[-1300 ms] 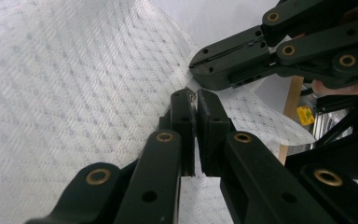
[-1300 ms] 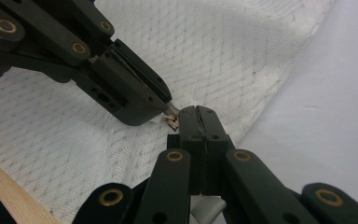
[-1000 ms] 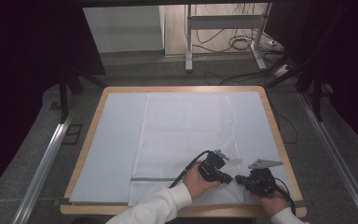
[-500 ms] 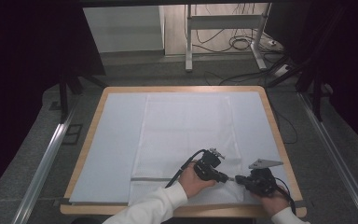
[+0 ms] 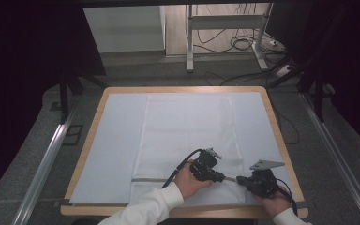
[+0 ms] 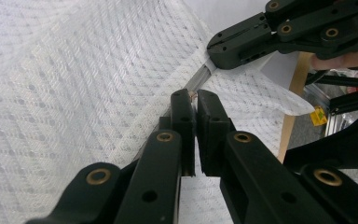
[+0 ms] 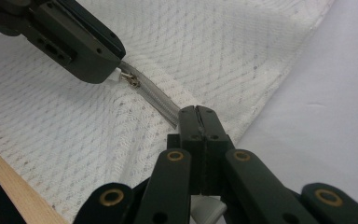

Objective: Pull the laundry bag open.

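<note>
Left claw pinches zipper pull on white mesh bag. Right claw squeezes zipper end. Bag flat on table.

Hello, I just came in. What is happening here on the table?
A person works on a white mesh laundry bag lying flat on the table. The left gripper pinches the zipper pull, while the right gripper clamps the end of the grey zipper near the bag's edge. The zipper looks partly run.
</note>
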{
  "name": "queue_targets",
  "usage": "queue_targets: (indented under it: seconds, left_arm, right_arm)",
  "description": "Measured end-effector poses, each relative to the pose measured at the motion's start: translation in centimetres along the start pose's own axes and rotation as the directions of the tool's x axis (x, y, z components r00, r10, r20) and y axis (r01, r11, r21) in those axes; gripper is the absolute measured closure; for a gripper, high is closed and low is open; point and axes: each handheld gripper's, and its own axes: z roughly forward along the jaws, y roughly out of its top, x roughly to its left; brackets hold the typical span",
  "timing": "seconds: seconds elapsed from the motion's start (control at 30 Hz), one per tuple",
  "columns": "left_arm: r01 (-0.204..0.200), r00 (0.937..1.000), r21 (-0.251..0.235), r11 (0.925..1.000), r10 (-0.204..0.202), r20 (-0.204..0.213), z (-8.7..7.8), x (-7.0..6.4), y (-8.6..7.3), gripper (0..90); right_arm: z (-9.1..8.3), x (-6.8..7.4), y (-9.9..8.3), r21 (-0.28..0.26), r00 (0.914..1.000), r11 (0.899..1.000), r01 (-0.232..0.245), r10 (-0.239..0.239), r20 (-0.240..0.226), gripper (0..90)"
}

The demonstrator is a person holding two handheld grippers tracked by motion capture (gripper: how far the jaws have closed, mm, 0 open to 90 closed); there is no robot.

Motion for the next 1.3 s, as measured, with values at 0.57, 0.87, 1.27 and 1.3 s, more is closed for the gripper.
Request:
queue_targets:
  seconds: [0.57, 0.87, 1.27, 1.3]
  left_arm:
    - [0.003, 0.9999, -0.011, 0.9999, -0.003, -0.012, -0.7, 0.4, -0.7, 87.4]
    - [0.004, 0.9998, -0.021, 0.9998, -0.005, -0.022, -1.6, 0.7, -1.0, 87.4]
    - [0.006, 0.9996, -0.023, 0.9997, -0.007, -0.028, -2.1, 1.0, -1.3, 87.4]
    - [0.004, 0.9993, -0.024, 0.9997, -0.005, -0.036, -2.1, 1.0, -1.3, 87.4]
  right_arm:
    - [0.0, 0.0, 0.0, -0.006, 1.0000, 1.000, 0.005, -0.005, 0.002, 89.9]
    - [0.0, 0.1, 0.0, -0.005, 1.0000, 1.000, 0.007, -0.007, 0.002, 89.9]
    - [0.0, 0.0, 0.0, -0.006, 1.0000, 1.000, 0.008, -0.008, 0.001, 89.9]
    - [0.0, 0.1, 0.0, -0.004, 1.0000, 1.000, 0.006, -0.006, 0.003, 89.9]
